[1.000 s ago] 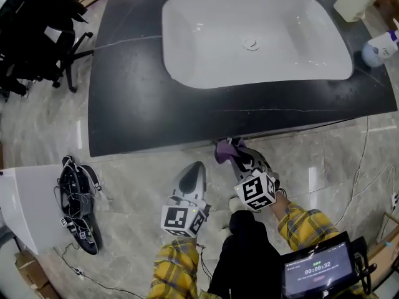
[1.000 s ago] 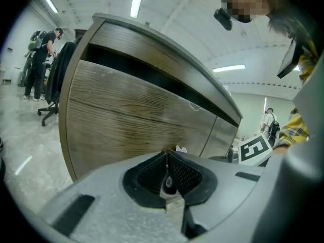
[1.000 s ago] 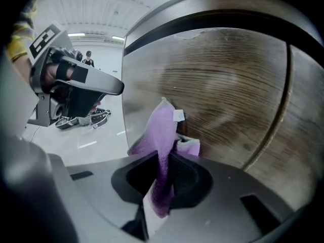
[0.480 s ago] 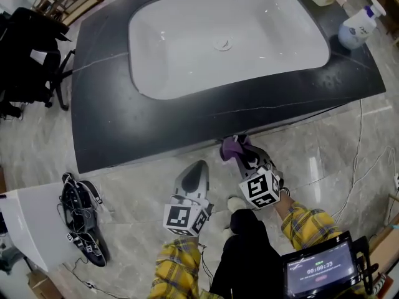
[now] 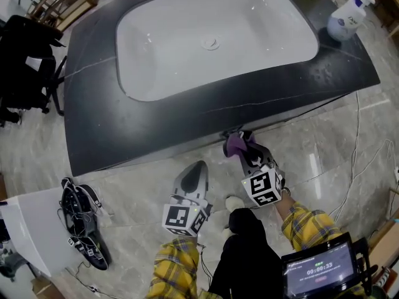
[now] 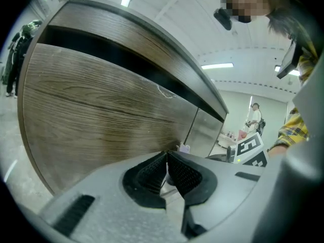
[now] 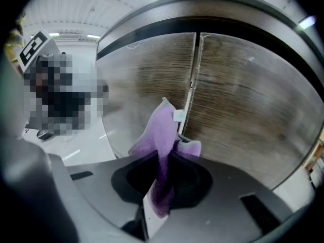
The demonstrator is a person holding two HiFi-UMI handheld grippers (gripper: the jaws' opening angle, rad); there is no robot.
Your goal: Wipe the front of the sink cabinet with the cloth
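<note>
The purple cloth is clamped between the jaws of the right gripper, close to the cabinet front. The left gripper is held closed on nothing.

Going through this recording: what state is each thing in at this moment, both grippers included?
Purple cloth: bunched, pinched between jaws.
Right gripper: shut on it.
Left gripper: shut, empty.
Wood-grain cabinet doors: closed.
White sink basin: empty.
White spray bottle: upright on the dark countertop.
</note>
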